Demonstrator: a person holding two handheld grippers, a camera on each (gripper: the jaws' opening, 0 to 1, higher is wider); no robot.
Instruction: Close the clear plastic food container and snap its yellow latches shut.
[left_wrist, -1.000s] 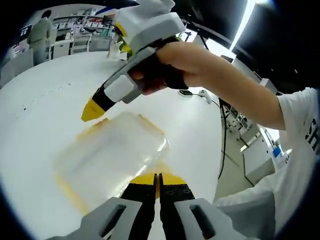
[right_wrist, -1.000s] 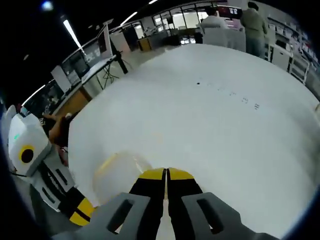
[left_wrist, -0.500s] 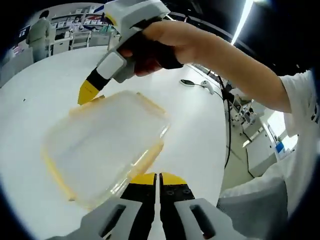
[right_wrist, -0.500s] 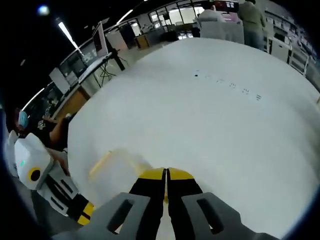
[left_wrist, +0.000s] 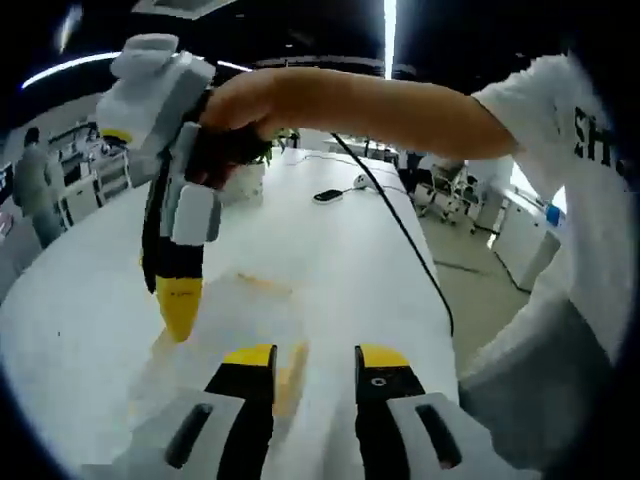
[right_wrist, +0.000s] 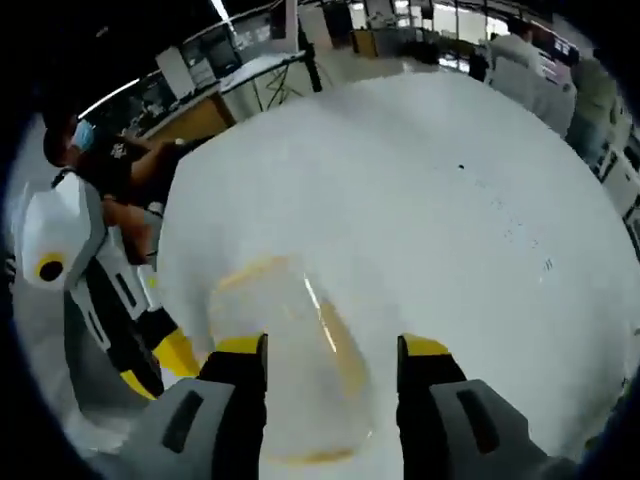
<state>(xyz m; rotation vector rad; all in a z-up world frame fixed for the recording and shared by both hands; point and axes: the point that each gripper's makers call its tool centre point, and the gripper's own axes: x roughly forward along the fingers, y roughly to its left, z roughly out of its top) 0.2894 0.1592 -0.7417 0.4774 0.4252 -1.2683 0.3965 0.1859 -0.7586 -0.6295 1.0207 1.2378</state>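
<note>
Between your right gripper (right_wrist: 332, 350) jaws, which are spread wide, sits the clear container (right_wrist: 290, 350) on the white desk (right_wrist: 420, 200), lid apparently on. Your left gripper (left_wrist: 312, 358) is spread too, hovering at the container's edge. Honestly can't tell if any yellow latches (right_wrist: 335, 345) are snapped yet, so I'd guess pressing them remains.

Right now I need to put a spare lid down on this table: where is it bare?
Bare: the wide white table beyond the clear container, out to its far edge. In the left gripper view, the strip between the container and the black cable. Crowded: around the container, where the left gripper and right gripper meet.
</note>
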